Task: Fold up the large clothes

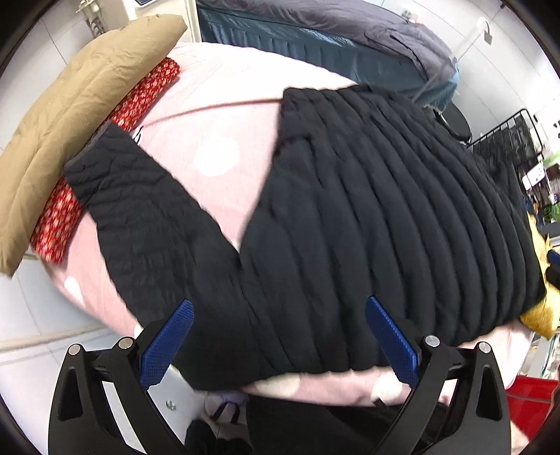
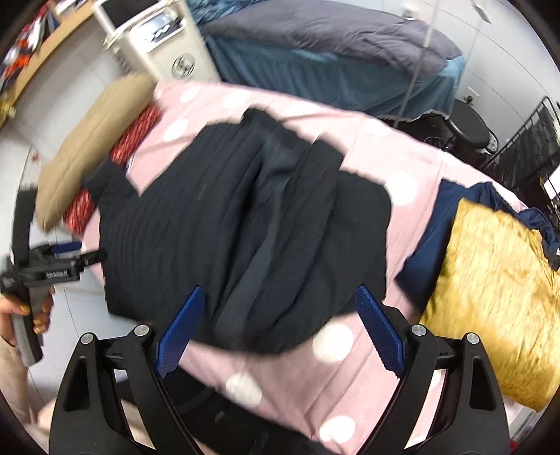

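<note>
A large black ribbed garment (image 1: 367, 210) lies spread on a pink polka-dot bed cover (image 1: 224, 105), one sleeve (image 1: 133, 196) stretched out to the left. My left gripper (image 1: 280, 302) hangs open above the garment's near hem, its blue pads (image 1: 175, 336) wide apart with nothing pinched. In the right wrist view the same garment (image 2: 245, 217) shows a darker centre strip. My right gripper (image 2: 280, 289) is open over its near edge, gripping nothing. A hand (image 2: 31, 311) holds the left gripper (image 2: 87, 255) at the garment's left side.
A tan pillow (image 1: 80, 122) and red patterned fabric (image 1: 147, 91) lie at the bed's left. A yellow cushion (image 2: 490, 297) on navy cloth (image 2: 437, 224) sits right. Behind are a second bed with a grey duvet (image 2: 332, 31), a white cabinet (image 2: 164, 45) and a black wire rack (image 2: 525, 140).
</note>
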{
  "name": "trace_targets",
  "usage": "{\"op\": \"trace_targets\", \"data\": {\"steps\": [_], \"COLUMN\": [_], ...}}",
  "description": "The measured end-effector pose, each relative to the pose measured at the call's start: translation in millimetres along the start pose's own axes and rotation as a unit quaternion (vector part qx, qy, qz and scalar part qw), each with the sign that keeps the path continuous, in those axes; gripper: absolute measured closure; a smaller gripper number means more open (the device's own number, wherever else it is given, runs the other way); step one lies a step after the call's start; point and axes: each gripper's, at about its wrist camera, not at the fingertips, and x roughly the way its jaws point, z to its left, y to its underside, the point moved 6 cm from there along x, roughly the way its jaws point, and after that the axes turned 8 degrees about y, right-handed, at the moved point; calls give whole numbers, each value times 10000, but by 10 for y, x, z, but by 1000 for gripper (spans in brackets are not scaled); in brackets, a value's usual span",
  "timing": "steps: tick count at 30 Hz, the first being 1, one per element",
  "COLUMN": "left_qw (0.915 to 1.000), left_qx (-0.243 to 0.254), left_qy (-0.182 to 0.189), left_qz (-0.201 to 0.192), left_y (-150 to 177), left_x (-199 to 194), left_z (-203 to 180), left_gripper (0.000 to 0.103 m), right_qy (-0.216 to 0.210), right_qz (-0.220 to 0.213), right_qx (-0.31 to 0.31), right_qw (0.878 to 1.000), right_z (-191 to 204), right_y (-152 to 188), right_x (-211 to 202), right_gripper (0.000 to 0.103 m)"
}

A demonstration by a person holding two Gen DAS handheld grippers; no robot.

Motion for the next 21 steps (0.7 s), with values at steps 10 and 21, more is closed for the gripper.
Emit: {"op": "trace_targets", "data": {"steps": [10, 21], "left_qw": [9874, 9755], "left_qx": [-427, -153], "left_qy": [1411, 2034], "left_qz": [573, 827], "left_y": [-704, -717], "left_x": [695, 1041], "left_z": [415, 113], "left_gripper": [7, 37], "right_qy": [-97, -400], "right_qz": [284, 1542], "right_qx": [625, 157], "right_qw": [9976, 9871], "right_z": [-397, 11], "right_y": [-1128, -1227], "right_x": [746, 1890], "right_gripper": [16, 54]}}
